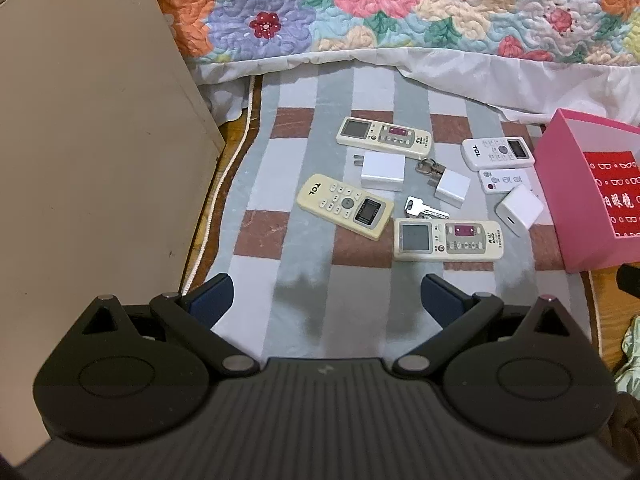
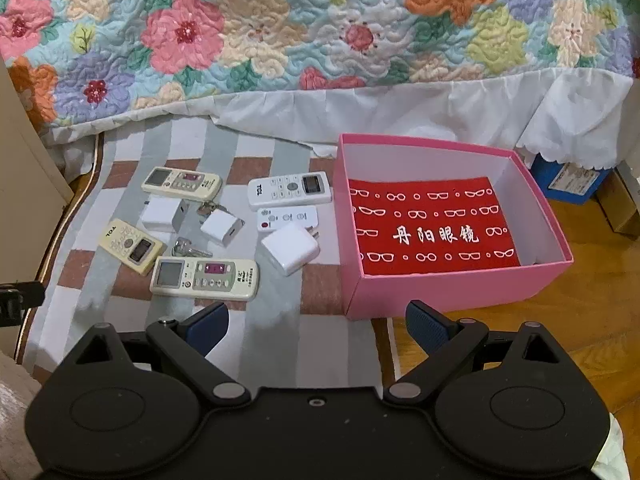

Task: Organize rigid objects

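- A pink box (image 2: 460, 284) stands open on the floor at the edge of a striped mat (image 2: 256, 336); everything below is placed from this box.
- Inside the box lies a red cloth (image 2: 432, 228) printed with white glasses outlines and the characters 丹阳眼镜.
- Just left of the box's far corner lies a white remote (image 2: 289, 191) marked TCL.
- Below it, beside the box wall, sits a small white remote (image 2: 287, 218) with a red button; its lettering is too small to read.
- A white charger (image 2: 290, 249) lies nearest the box, prongs toward it.
- Further left is a cream remote (image 2: 205, 279) with a grey screen and purple panel; its label is unreadable.
- A twin cream remote (image 2: 182, 183) lies at the far left of the group.
- A yellowed remote (image 2: 132, 247) marked TCL lies farthest from the box.
- Two more white chargers (image 2: 162, 216) (image 2: 221, 226) and keys (image 2: 188, 249) sit among the remotes.
- The right gripper (image 2: 316, 326) hovers before the box's near left corner, jaws spread wide, nothing between them.
- The left gripper (image 1: 326, 300) hovers over the mat, left of the box, jaws spread wide, touching nothing.
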Available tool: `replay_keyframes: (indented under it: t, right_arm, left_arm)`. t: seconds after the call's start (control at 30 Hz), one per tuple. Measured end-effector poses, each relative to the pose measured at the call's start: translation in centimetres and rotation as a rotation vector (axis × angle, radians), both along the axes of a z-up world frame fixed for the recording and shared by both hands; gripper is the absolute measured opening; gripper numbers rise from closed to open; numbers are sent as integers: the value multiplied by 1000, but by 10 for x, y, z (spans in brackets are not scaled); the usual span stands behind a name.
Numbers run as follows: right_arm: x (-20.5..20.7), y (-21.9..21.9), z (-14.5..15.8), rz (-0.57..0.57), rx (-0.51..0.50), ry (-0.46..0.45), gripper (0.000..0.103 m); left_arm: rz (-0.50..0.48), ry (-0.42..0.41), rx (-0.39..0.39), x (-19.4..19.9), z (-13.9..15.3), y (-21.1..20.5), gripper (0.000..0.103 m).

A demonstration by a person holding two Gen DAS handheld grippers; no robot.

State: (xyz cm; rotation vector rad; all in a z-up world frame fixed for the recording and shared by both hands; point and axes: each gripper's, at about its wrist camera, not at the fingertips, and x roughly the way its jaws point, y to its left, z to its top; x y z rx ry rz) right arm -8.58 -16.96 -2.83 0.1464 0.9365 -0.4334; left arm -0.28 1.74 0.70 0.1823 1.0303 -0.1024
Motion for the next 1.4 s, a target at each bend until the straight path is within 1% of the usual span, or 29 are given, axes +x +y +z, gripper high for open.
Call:
replay_keyframes:
  t: [0.1,0.27,0.37,0.43,0.53,0.9,1.4]
  right_arm:
    - [-1,0,-1,1,0,2,98]
    - [-3,5,5,16,-19,-3,98]
    - [-4,7,8,17,-25,-9,97]
    - [-4,8,10,16,-30,-14,97]
    - [-4,9,10,16,-30,-14,98]
    - [-4,9,10,16,-35,-8,98]
    - [-2,8,8,21,-29,6,98]
  left_arm:
    - [-2,-4,-3,-2,-1,0,102]
    - [-3,7,22,-3,-12,-5,102]
    - [-7,13,22,-2,-14,-6,102]
    - [8,18,15,-1,-15,-4,102]
    - [31,20,-6,1,-14,0,102]
    - [13,-7,-5,-4,-9,1,102]
    - [3,6,-9,-5,-12,-5,102]
